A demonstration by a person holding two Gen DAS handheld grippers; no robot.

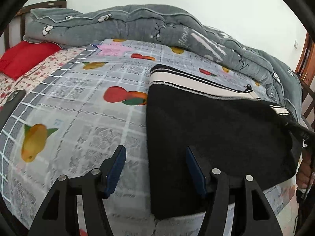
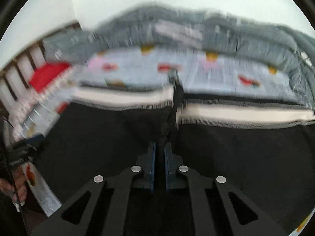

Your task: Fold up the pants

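Both claws showed over the bed: the right gripper [image 2: 159, 147] was clenched, its pads pinching a ridge of black cloth at the middle of the pants [image 2: 246, 157], while the left gripper [image 1: 155, 153] stood released, one finger over the bedsheet [image 1: 82, 106] and the other over the dark cloth, with nothing between them.

The pants lay spread across the fruit-print sheet near the bed's front edge, black with a cream side stripe [image 1: 196, 87] along their far side; part of the cloth near the right of the left view was lifted off the sheet.

The biggest risk, as I judged it, was the whole garment dragging or bunching, because only one pinch held it and the left jaws pressed nothing down. A thin pinch on soft fabric could also slip free mid-pull. The fold might land crooked, stripe edges not matching. The right view was heavily blurred, so how much cloth sat between the pads could not be told.

Lettering on the grey quilt [image 1: 137, 23] seemed to read "flower", only partly legible.
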